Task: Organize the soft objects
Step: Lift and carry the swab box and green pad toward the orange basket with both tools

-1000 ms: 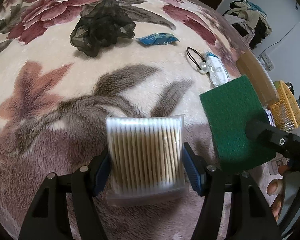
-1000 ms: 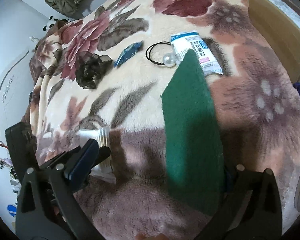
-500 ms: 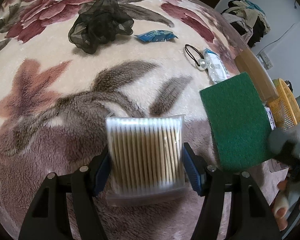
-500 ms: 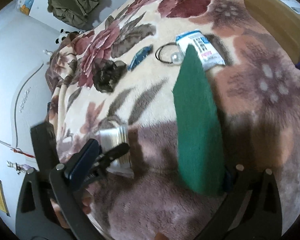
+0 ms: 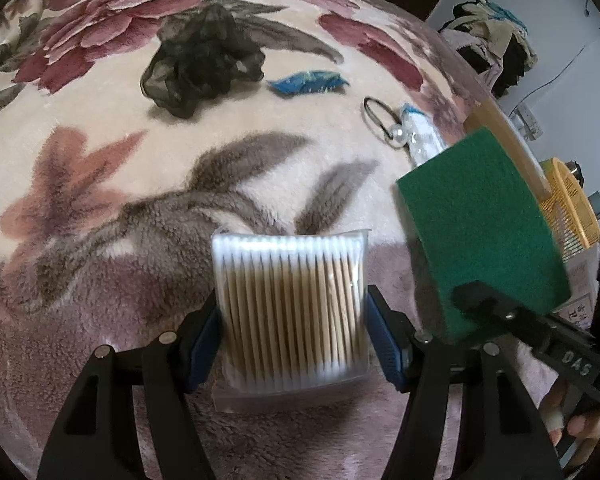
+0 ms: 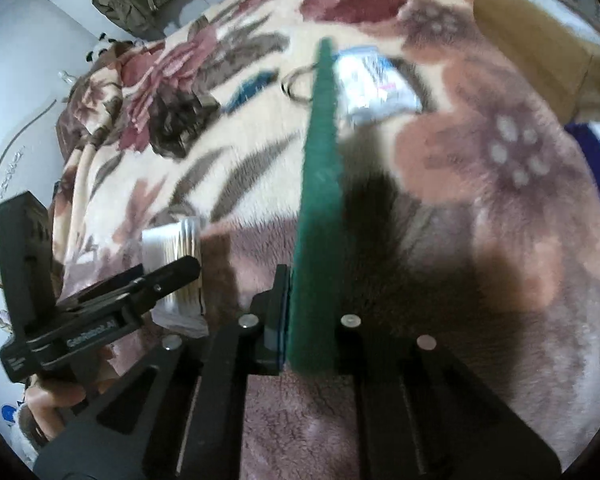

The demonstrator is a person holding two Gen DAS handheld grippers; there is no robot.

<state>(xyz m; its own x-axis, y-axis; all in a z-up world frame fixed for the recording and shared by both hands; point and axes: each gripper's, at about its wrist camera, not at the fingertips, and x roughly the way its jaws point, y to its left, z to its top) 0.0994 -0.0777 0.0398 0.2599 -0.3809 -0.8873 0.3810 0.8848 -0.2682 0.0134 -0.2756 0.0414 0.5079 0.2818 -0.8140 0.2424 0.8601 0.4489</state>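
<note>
Left fingers: your left gripper point(image 5: 292, 320) has its blue pads on both sides of the pack of cotton swabs point(image 5: 290, 312). It is a wide grip, and the pack sits straight between them.

Right fingers: your right gripper point(image 6: 312, 320) is pinched tight on the green scrub pad point(image 6: 320, 216). The pad is thin, so the fingers are almost together. It stands on its edge and points away from you, toward 12 o'clock.

Where the things are: both are lifted over the flowery blanket point(image 5: 100, 168) on the bed. From the left camera the pad is at 3 o'clock of the swabs, near but not touching.

Others on the bed: the dark scarf point(image 5: 204, 60) lies at 11 o'clock. The blue packet point(image 5: 308, 82), the hair tie with a pearl point(image 5: 384, 124) and the white pack point(image 5: 422, 136) make a row toward 1 o'clock.

Step in hand: it looks like you are carrying two things to put with the rest – I cannot tell which spot you mean.

How to do it well: keep the two grippers apart so the pad does not bump the swabs. Go low and slow. Lay the pad flat, not on its edge, or it may flop over. Put each thing in a free spot next to the row – not on top of the hair tie. Open the fingers only when the thing rests on the blanket.
</note>
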